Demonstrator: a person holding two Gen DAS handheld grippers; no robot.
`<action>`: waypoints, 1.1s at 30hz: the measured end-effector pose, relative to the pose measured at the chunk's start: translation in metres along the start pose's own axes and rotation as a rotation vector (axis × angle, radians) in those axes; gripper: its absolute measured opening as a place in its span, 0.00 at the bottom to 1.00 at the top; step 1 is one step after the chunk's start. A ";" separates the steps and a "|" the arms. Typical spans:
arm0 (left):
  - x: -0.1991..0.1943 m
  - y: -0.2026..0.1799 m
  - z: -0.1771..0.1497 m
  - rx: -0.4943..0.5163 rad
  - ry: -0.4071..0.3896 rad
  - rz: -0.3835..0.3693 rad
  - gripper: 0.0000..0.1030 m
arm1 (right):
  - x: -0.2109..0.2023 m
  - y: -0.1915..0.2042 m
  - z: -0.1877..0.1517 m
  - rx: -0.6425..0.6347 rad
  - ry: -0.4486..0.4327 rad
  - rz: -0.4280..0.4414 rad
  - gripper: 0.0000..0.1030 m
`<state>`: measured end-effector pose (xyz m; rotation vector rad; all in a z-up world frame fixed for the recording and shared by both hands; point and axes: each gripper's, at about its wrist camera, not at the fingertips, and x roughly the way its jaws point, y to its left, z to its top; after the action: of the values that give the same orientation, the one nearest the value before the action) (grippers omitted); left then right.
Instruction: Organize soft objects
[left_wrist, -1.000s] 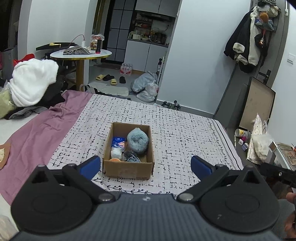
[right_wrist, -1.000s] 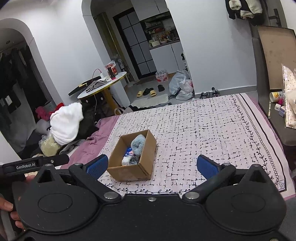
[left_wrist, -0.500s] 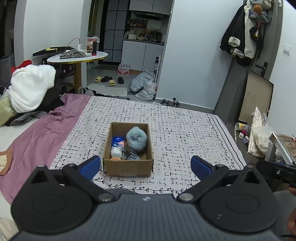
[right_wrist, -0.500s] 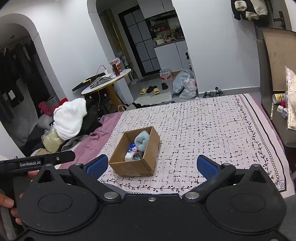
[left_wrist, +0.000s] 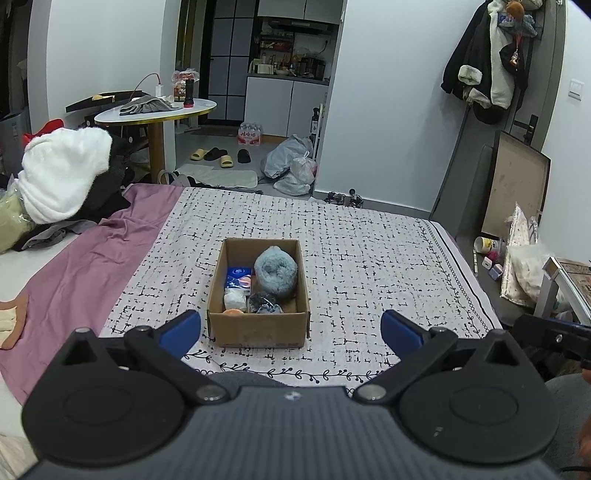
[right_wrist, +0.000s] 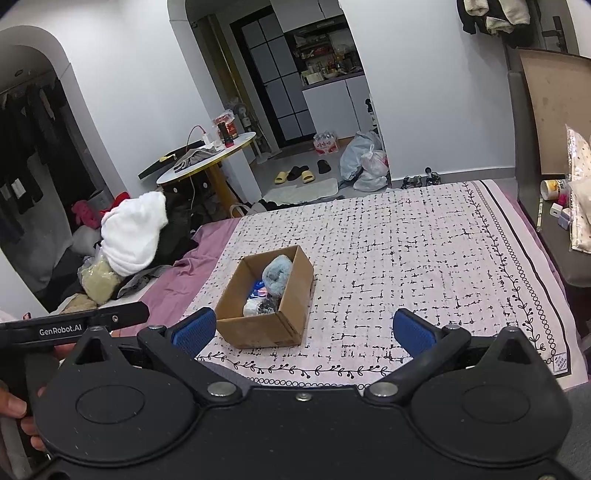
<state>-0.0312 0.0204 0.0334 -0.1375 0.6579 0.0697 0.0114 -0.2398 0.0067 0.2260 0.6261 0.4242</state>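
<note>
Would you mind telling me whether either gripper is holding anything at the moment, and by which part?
Nothing is held. The left gripper and right gripper are both open and empty, short of the brown cardboard box.

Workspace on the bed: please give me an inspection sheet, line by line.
Surface: patterned cover over purple sheet.
Job's things: open box on the cover holds a fluffy blue roll, blue packet, white item, dark item.
Clutter: white bundle on clothes at left.
Grippers: left gripper and right gripper open, empty, short of the box.
Cables: cord on the round table.
Surroundings: slippers, bags, coats.
</note>
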 end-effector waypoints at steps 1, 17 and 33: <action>0.001 0.000 0.000 0.000 0.001 0.001 1.00 | 0.000 0.000 0.000 0.002 -0.001 0.001 1.00; 0.003 0.001 -0.004 0.000 0.004 0.002 1.00 | 0.002 0.000 -0.002 -0.002 0.001 -0.010 1.00; 0.001 0.003 -0.009 -0.003 0.007 0.015 1.00 | 0.004 0.002 -0.005 -0.013 0.003 0.004 1.00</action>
<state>-0.0362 0.0218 0.0260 -0.1357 0.6660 0.0850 0.0107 -0.2364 0.0015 0.2138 0.6259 0.4321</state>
